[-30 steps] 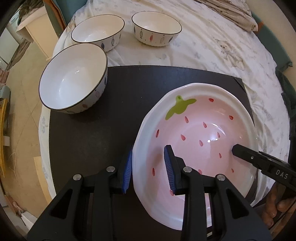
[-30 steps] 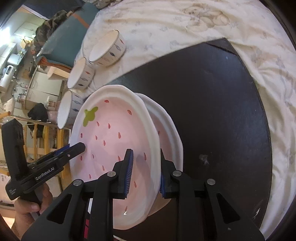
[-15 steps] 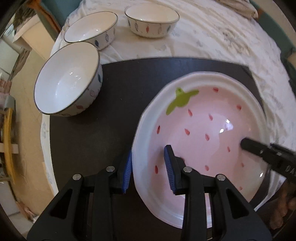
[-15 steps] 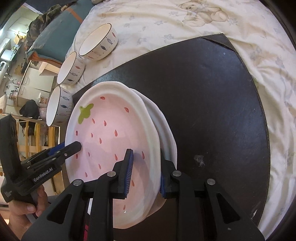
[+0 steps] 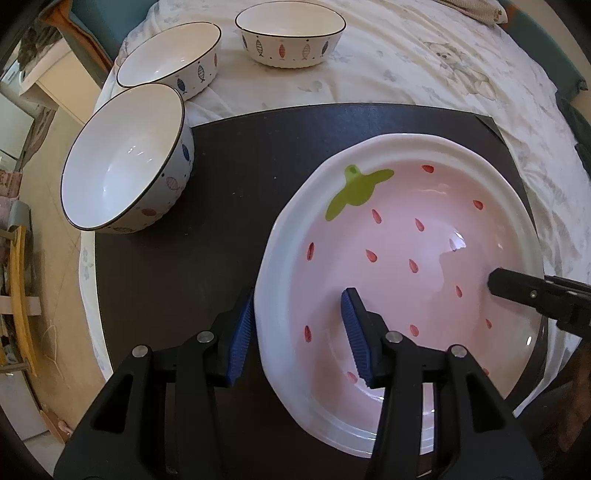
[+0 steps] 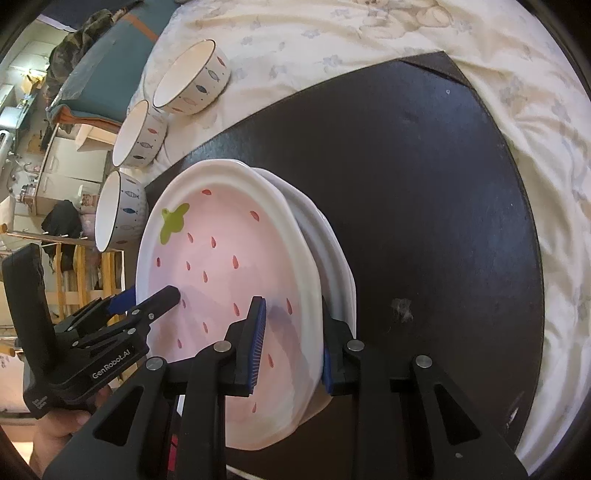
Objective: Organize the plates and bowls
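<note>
Left tongs: jaws straddle the near rim of the strawberry plate, one blue pad outside, one inside on the pink face. Pinching the rim, by the look of it; the outer pad's contact is edge-on, so not certain.
Right tongs: jaws straddle the same plate's rim on the opposite side, inner pad on the pink face, outer pad behind the rim. Also reads as a pinch.
Plate position: on or just above a second white plate that sits on the dark mat. Nested but offset, with the lower rim sticking out on the right-hand side.
Bowls: three fish-print bowls. One on the mat's left corner, two on the bedsheet beyond.
Handling: glazed ceramic, so stiff, heavy for a rim pinch, slippery and chip-prone. My guess is that a two-sided rim grip is the right hold. Keep it level and set down slowly to avoid a plate-on-plate clack.
Grip point: raised white rim only; the pink well slopes and would shed the pads.
Hidden: plate underside, and whether it is resting or lifted, cannot tell. The lower plate is mostly covered and its pattern is unseen. The right tongs' outer pad is largely behind the rim.
Cut off: only a dark finger tip of the right tongs shows in the left wrist view.
</note>
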`<state>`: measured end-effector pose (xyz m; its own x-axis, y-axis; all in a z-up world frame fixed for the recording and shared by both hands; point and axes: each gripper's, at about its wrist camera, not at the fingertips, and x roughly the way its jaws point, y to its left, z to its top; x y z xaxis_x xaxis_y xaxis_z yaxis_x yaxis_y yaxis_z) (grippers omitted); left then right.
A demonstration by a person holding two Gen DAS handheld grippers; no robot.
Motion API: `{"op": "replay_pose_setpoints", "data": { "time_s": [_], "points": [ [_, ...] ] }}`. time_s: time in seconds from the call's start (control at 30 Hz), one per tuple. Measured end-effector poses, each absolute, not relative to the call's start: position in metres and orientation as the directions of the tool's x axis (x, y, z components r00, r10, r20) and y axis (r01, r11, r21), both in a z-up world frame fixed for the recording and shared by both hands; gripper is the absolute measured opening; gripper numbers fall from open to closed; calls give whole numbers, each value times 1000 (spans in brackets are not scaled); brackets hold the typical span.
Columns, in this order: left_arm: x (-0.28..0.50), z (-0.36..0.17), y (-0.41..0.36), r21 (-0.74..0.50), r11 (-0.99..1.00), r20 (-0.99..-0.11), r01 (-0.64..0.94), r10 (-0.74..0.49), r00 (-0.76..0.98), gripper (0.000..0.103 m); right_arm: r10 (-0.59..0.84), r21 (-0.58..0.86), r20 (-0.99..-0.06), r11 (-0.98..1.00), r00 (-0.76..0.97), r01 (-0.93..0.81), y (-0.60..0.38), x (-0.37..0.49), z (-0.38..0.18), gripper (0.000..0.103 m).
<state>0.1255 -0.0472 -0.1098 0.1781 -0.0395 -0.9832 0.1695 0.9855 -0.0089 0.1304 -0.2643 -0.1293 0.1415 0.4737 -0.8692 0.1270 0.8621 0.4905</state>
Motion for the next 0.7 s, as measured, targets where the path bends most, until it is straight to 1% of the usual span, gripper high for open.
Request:
{"op": "replay_pose_setpoints", "data": {
  "time_s": [0.27,0.4,0.5,0.57,0.6,0.7],
  "points": [
    [126,-112,-46,-8,986,-984,167,-38,173,44,441,452,-891,885,105,117,-266,126,-120,28],
    [127,-113,-48,6,984,-983,178,-27,180,44,380,390,-917,918,121,72,-265,124,-109,28],
    [128,-113,-47,4,984,-984,179,-29,177,44,381,391,-916,918,123,70,-267,125,-110,28],
    [128,-113,-44,1,985,-983,170,-30,179,44,378,389,-917,917,124,81,-268,125,-109,26],
    [128,-113,-44,12,986,-983,169,-20,183,44,349,360,-928,930,129,70,-267,123,-105,29],
    [128,-113,-46,14,985,-983,173,-18,184,44,185,188,-962,982,201,-6,-261,121,-87,28]
  ]
}}
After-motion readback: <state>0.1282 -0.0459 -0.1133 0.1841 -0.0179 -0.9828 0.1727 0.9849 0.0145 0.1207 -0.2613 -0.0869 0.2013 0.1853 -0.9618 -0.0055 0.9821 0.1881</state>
